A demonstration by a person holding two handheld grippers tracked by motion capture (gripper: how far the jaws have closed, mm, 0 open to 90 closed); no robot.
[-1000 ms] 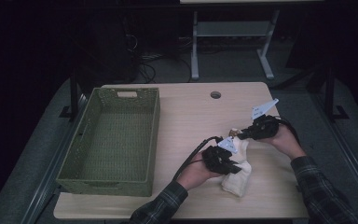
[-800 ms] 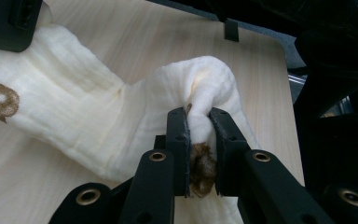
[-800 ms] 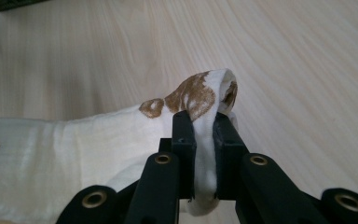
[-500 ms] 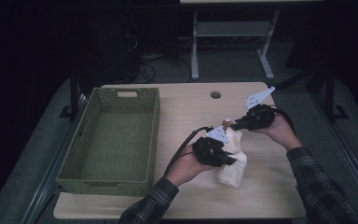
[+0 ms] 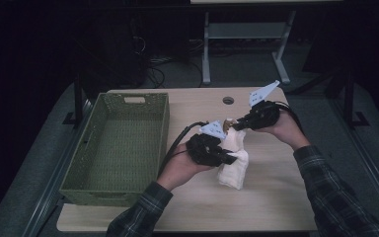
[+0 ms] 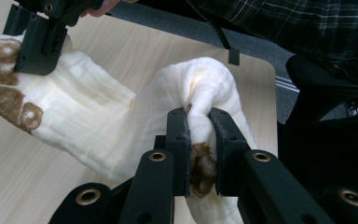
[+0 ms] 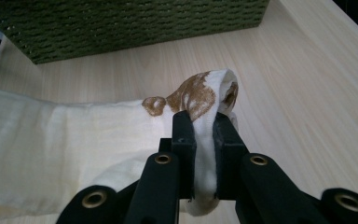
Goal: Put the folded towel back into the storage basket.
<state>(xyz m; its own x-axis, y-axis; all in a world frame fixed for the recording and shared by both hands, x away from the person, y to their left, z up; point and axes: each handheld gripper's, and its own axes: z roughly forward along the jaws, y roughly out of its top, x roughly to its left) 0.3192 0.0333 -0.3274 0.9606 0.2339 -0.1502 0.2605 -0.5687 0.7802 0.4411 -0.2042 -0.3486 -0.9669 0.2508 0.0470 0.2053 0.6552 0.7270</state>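
A cream cloth with brown patches (image 5: 233, 160) hangs between both grippers over the light wooden table (image 5: 276, 197). My left gripper (image 5: 227, 159) is shut on a bunched fold of the cloth (image 6: 200, 135); its jaws pinch a brown-stained part. My right gripper (image 5: 237, 126) is shut on another brown-patched corner of the cloth (image 7: 200, 100), held a little above the table. In the left gripper view the right gripper (image 6: 39, 39) shows at the top left, clamped on the cloth's far end. The cloth's lower part drapes down onto the table.
A green woven basket (image 5: 81, 185) stands on the table's left half, empty inside. A round cable hole (image 5: 228, 100) lies near the table's far edge. Dark floor and a metal table frame (image 5: 207, 54) lie beyond the table.
Both grippers have moved up and away from me with the cloth, lifting and stretching it; the right gripper has drawn its corner toward the far right.
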